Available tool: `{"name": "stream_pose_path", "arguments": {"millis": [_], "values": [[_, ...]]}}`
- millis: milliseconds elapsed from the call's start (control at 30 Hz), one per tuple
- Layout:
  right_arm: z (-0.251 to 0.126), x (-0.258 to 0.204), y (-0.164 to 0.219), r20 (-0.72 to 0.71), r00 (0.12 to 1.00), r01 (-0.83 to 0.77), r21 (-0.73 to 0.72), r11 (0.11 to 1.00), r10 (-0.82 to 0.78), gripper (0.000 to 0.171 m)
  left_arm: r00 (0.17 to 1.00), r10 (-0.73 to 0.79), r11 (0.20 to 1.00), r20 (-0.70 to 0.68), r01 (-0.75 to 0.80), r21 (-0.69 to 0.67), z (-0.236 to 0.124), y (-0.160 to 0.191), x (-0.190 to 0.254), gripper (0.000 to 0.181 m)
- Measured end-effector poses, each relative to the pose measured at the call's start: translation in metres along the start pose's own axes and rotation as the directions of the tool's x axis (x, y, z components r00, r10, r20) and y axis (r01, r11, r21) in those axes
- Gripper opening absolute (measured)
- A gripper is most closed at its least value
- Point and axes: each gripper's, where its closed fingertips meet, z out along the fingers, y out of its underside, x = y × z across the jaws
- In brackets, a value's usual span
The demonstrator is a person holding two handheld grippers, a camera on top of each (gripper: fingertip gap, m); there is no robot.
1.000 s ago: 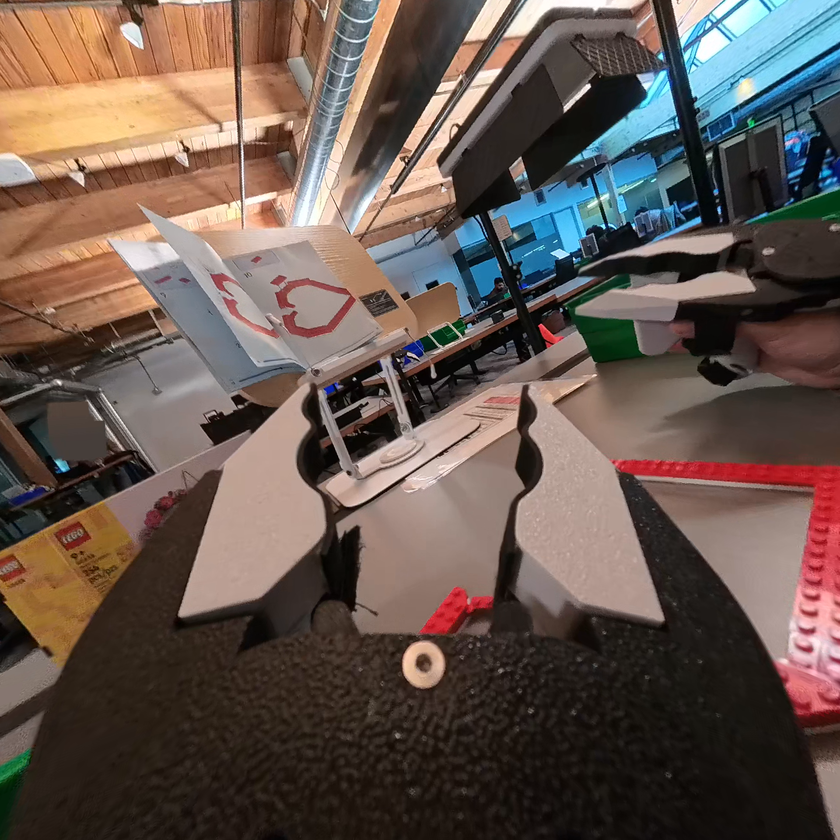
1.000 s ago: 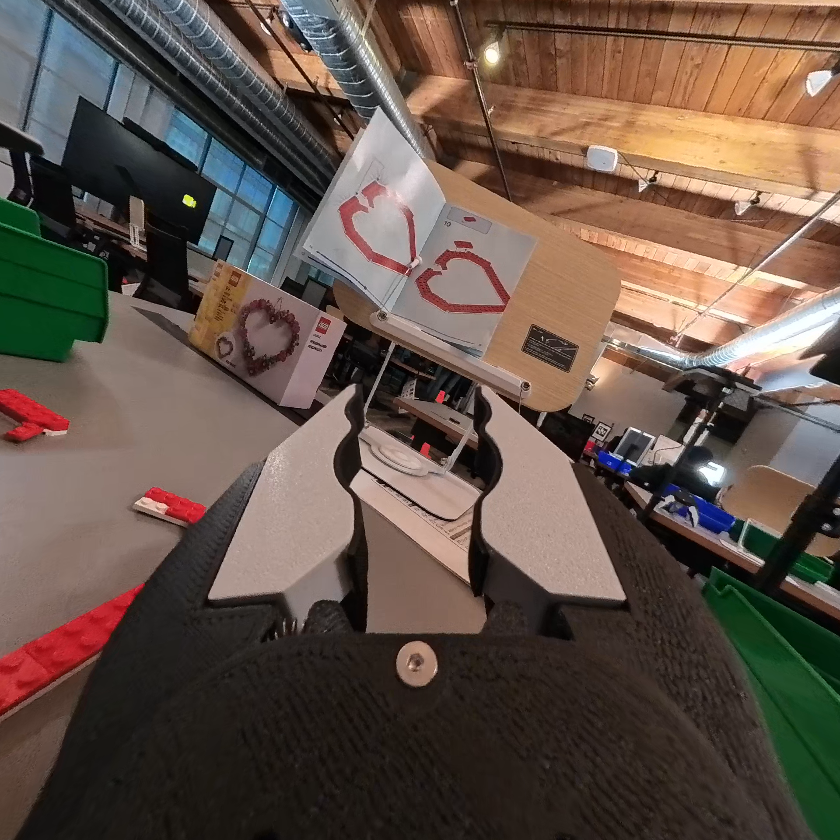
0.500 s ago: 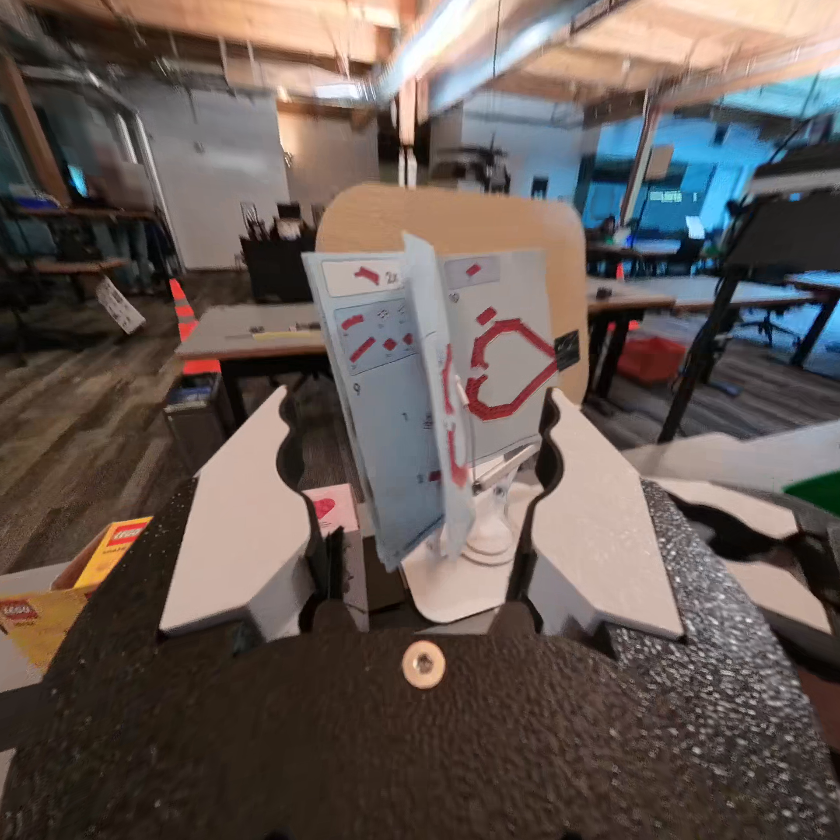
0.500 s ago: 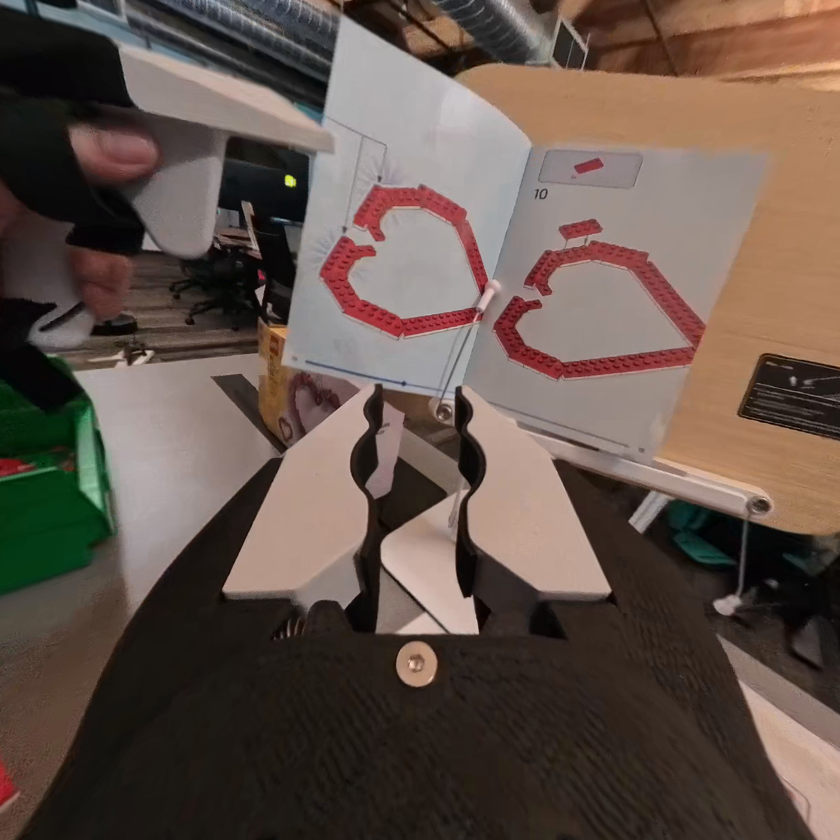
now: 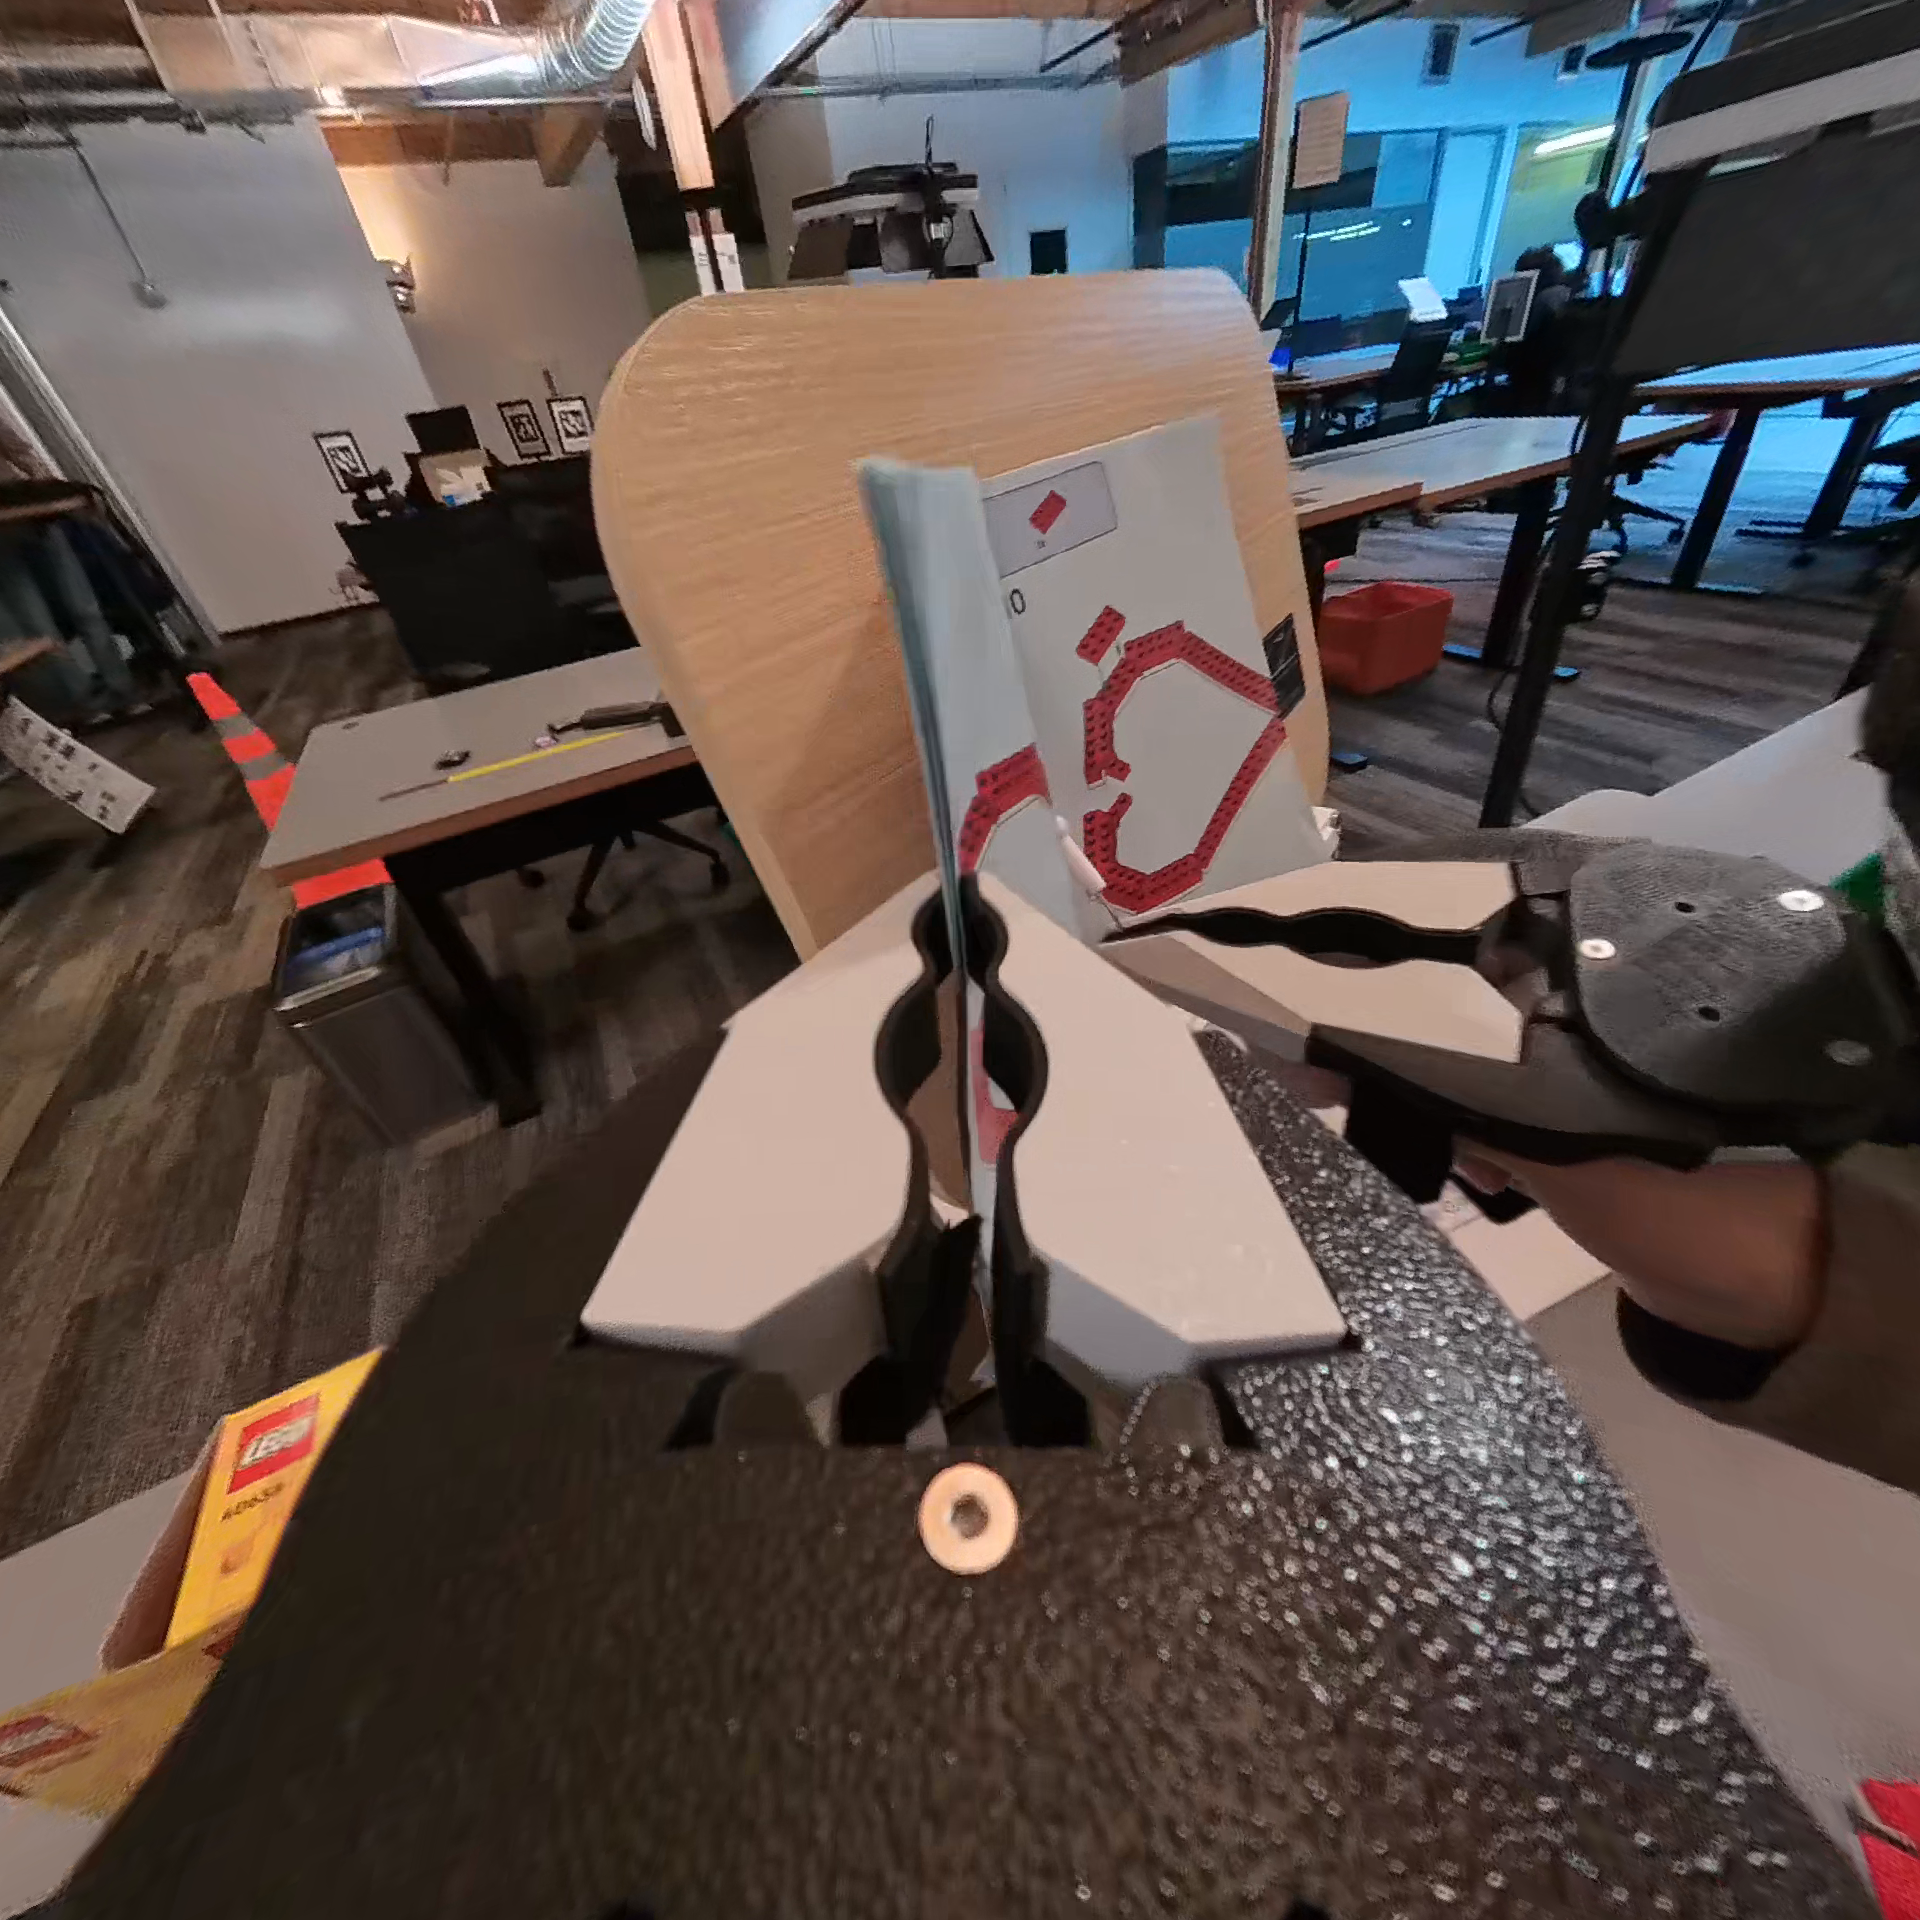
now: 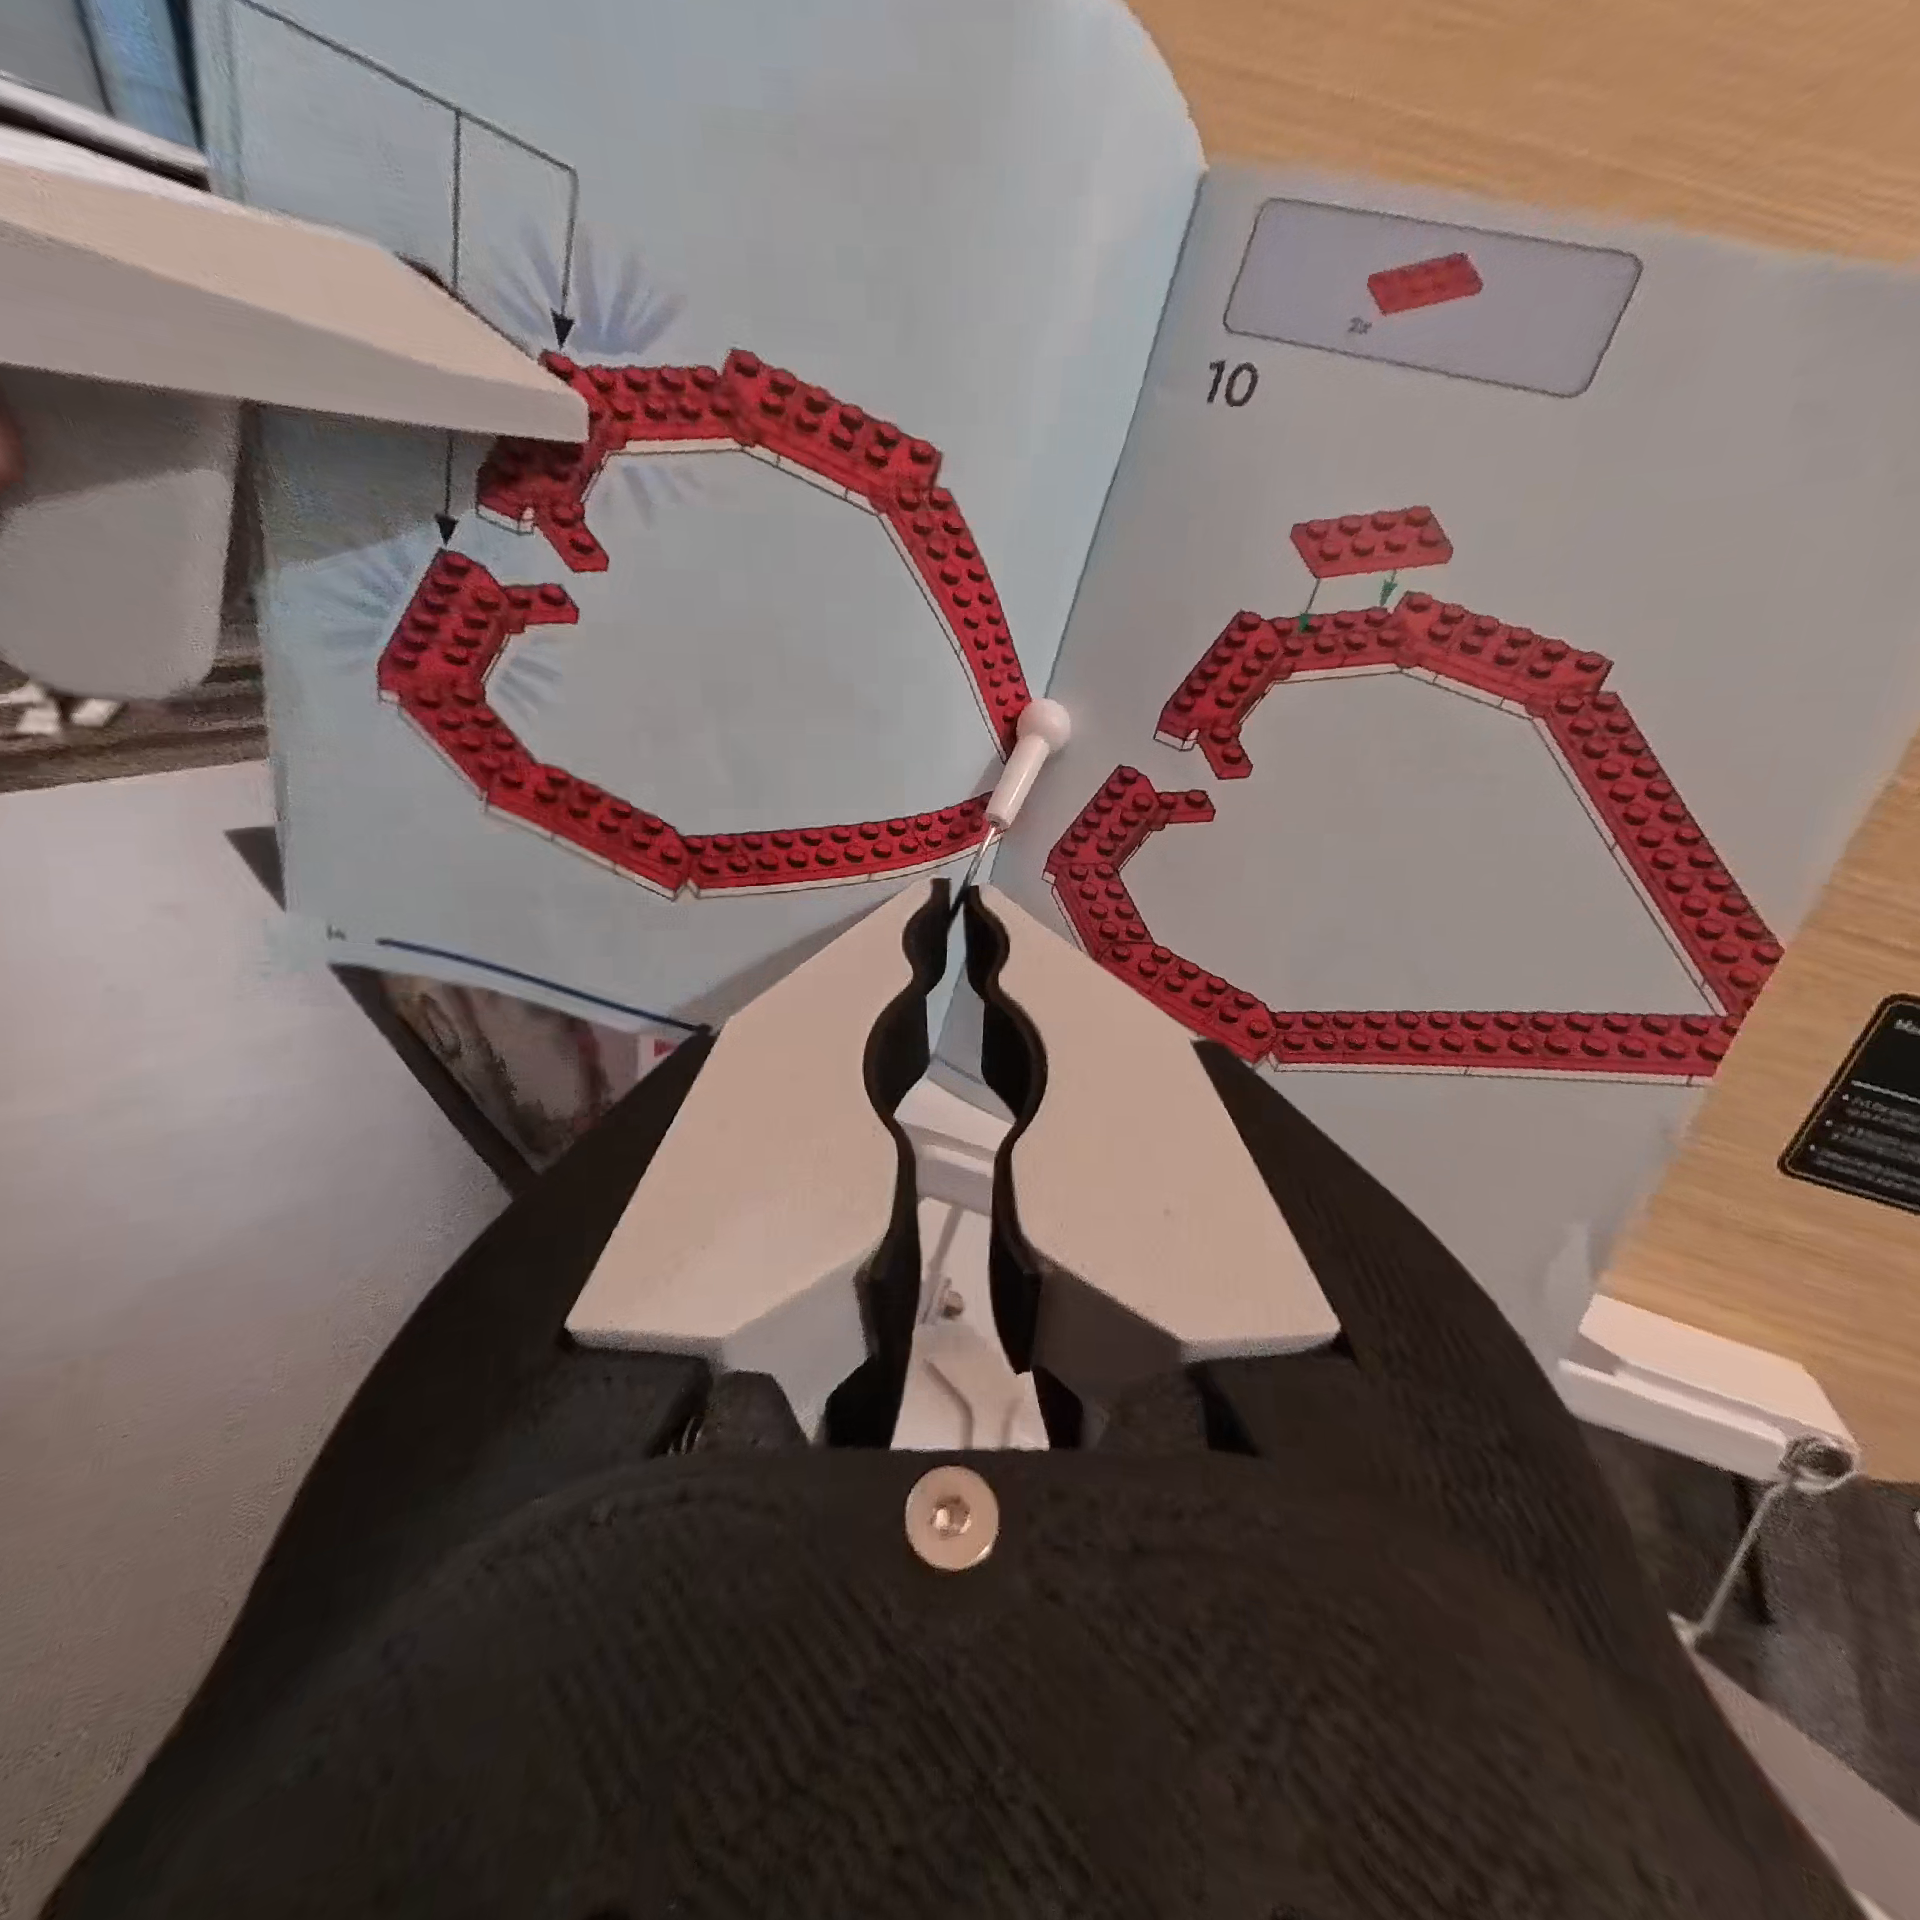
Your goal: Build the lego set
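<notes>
Both grippers have closed in on the instruction booklet (image 5: 1132,665): left gripper (image 5: 964,914) now pinches a page edge-on between its fingers, right gripper (image 6: 951,899) just beside it, nearly shut on the stand's white clip (image 6: 1023,764)

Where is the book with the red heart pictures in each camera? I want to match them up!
Left wrist view: the instruction booklet stands centre, seen nearly edge-on, one page pinched between the left gripper fingers.
Right wrist view: the booklet fills the upper frame, open flat towards the camera, above the right gripper.
Shared landmark: the white page-holder pin at the booklet's fold, also visible in the left wrist view.
</notes>
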Motion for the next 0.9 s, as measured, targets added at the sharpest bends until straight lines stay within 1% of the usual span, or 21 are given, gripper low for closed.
{"name": "stream_pose_path", "arguments": {"millis": [133, 233, 267, 367, 500, 567, 633, 667, 733, 767, 800, 900], "values": [[-0.003, 0.0, -0.002, 0.009, 0.993, 0.115, 0.053, 0.992, -0.116, 0.001, 0.999, 0.042, 0.999, 0.026, -0.043, 0.012, 0.008, 0.0, -0.006, 0.0], [-0.007, -0.001, -0.003, -0.003, 0.981, 0.192, 0.091, 0.977, -0.192, 0.001, 0.998, 0.037, 0.999, 0.057, -0.038, 0.016, 0.014, -0.001, -0.012, 0.0], [-0.007, -0.002, -0.003, -0.003, 0.982, 0.187, 0.104, 0.977, -0.188, 0.001, 0.997, 0.029, 0.999, 0.072, -0.03, 0.017, 0.016, -0.001, -0.014, 0.0], [-0.007, -0.001, -0.004, 0.014, 0.994, 0.107, 0.141, 0.984, -0.109, 0.003, 0.992, 0.01, 1.0, 0.126, -0.012, 0.015, 0.022, 0.002, -0.019, 0.0], [-0.012, 0.006, -0.022, 0.02, 1.0, 0.009, 0.237, 0.971, -0.014, 0.013, 0.984, -0.019, 1.0, 0.179, 0.016, 0.021, 0.027, 0.007, -0.022, 0.0], [-0.008, 0.013, -0.024, -0.019, 1.0, 0.0, 0.194, 0.981, 0.004, 0.022, 0.979, -0.024, 1.0, 0.203, 0.02, 0.024, 0.027, 0.009, -0.024, 0.0], [-0.004, 0.017, -0.022, -0.02, 0.998, -0.051, 0.139, 0.989, 0.054, 0.033, 0.975, -0.02, 1.0, 0.221, 0.015, 0.024, 0.026, 0.01, -0.026, 0.0], [-0.003, 0.02, -0.02, -0.028, 0.996, -0.078, 0.119, 0.99, 0.082, 0.033, 0.975, -0.018, 1.0, 0.223, 0.013, 0.025, 0.026, 0.011, -0.027, 0.0], [0.001, 0.013, -0.018, 0.03, 0.993, -0.112, 0.088, 0.99, 0.11, 0.02, 0.976, -0.018, 1.0, 0.218, 0.012, 0.029, 0.024, 0.011, -0.028, 0.0], [0.003, 0.011, -0.017, 0.046, 0.992, -0.123, 0.078, 0.989, 0.119, 0.017, 0.976, -0.014, 1.0, 0.219, 0.008, 0.028, 0.024, 0.011, -0.029, 0.0], [0.004, 0.012, -0.014, 0.045, 0.992, -0.124, 0.056, 0.991, 0.122, 0.007, 0.976, -0.011, 1.0, 0.219, 0.006, 0.025, 0.023, 0.01, -0.03, 0.0], [0.005, 0.012, -0.015, 0.055, 0.997, -0.062, 0.055, 0.997, 0.059, 0.005, 0.975, 0.009, 1.0, 0.223, -0.01, 0.006, 0.024, 0.01, -0.032, 0.0]]}}
